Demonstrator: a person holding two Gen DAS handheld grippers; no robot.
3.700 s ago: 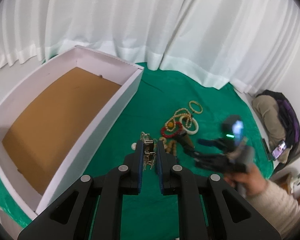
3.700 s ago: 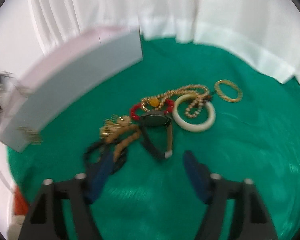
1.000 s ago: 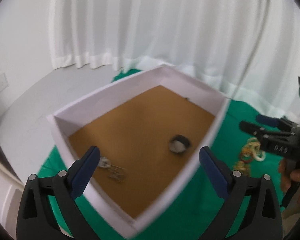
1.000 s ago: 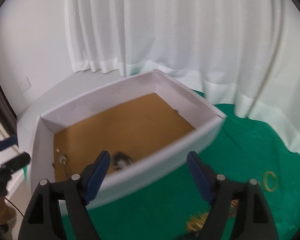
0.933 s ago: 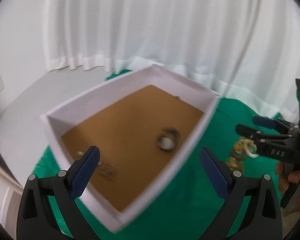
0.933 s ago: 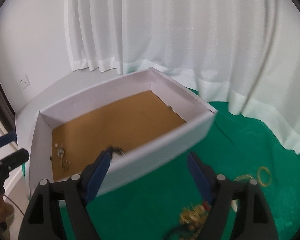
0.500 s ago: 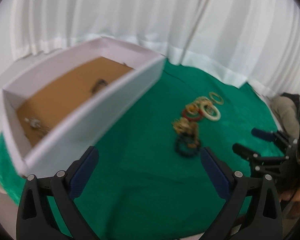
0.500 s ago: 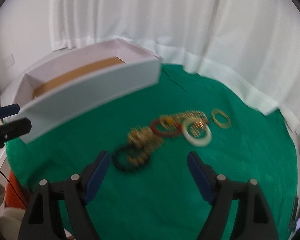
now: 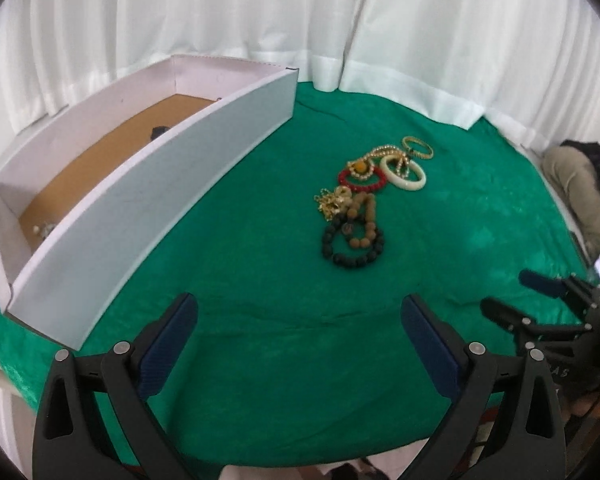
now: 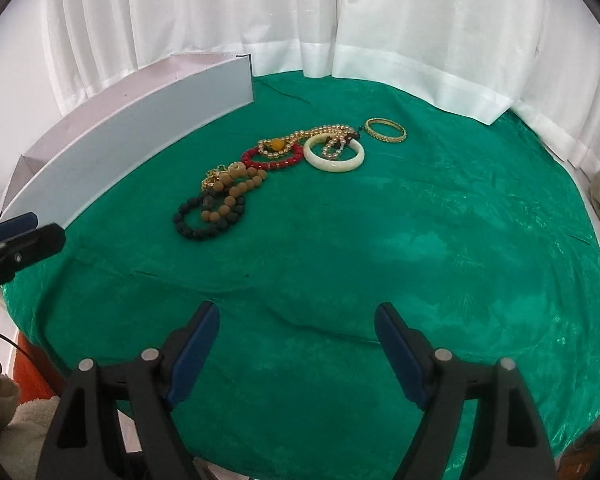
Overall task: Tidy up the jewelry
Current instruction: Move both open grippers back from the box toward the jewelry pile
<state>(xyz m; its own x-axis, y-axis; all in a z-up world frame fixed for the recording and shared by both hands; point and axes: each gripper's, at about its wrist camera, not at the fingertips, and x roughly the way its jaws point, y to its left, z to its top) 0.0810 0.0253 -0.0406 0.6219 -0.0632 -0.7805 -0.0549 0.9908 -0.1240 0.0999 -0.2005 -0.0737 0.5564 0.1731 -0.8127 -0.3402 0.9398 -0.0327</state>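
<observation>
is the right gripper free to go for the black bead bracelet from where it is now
Probably yes: the right gripper is open and empty, and only bare green cloth lies between it and the black bead bracelet.

Left claw (image 9: pixel 297 326) gapes above green cloth (image 9: pixel 259 280).

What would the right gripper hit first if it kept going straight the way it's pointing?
Most likely bare green cloth. The right gripper is open and empty, and the black bead bracelet lies farther on and to the left, though depth is hard to judge.
</observation>
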